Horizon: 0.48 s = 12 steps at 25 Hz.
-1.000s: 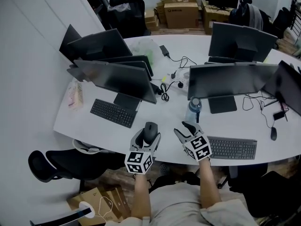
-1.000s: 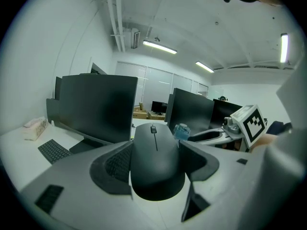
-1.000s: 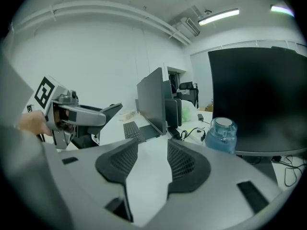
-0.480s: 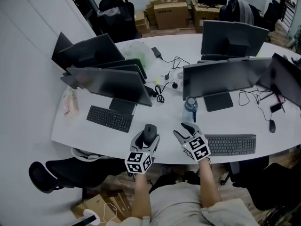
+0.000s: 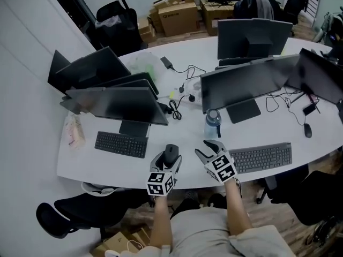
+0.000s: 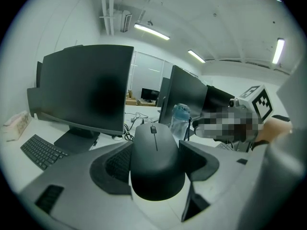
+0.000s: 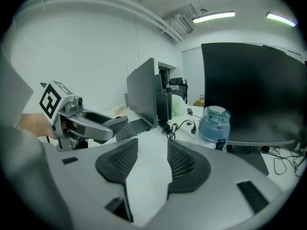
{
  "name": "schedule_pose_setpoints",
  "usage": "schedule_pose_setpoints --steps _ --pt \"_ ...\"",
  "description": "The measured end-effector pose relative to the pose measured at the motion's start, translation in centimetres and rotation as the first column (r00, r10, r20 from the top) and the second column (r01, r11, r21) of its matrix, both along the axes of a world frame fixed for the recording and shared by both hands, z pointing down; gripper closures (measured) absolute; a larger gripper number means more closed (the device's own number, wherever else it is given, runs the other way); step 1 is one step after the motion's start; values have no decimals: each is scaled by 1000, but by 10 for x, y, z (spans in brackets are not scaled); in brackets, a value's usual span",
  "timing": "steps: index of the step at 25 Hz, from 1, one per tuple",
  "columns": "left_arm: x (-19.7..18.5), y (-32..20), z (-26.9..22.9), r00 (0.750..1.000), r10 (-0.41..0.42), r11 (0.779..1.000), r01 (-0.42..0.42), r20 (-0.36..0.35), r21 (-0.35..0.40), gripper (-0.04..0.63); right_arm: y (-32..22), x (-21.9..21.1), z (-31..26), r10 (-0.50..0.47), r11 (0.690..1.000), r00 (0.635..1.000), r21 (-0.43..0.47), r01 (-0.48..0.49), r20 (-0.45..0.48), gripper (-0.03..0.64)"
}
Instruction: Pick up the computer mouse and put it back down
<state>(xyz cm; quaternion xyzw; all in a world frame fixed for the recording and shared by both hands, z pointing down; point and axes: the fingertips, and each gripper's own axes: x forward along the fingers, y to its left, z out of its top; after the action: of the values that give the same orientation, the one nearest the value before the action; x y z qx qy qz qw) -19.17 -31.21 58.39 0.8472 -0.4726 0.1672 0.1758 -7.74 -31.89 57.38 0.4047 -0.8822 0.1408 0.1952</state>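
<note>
1. Left hand-held gripper (image 5: 170,160): jaws clamped on the computer mouse (image 6: 156,157), low at the desk (image 5: 107,162) front edge.
2. Right hand-held gripper (image 5: 206,149): jaws parted, empty.
3. Progress: pick-up apparently done; release outstanding.

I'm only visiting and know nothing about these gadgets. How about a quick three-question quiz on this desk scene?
1. True or false: the water bottle stands upright.
2. What sits between the left gripper's jaws? A keyboard; B computer mouse; C cable.
3. Fill in: the right gripper's jaws are ___, with nothing held between them.
Key: 1 true; 2 B; 3 open.
</note>
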Motion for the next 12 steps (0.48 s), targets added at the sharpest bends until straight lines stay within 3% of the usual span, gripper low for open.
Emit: schedule_pose_setpoints --steps 12 --pt "-7 7 57 993 110 992 -105 52 -75 290 12 -13 16 113 993 993 -39 -111 42 422"
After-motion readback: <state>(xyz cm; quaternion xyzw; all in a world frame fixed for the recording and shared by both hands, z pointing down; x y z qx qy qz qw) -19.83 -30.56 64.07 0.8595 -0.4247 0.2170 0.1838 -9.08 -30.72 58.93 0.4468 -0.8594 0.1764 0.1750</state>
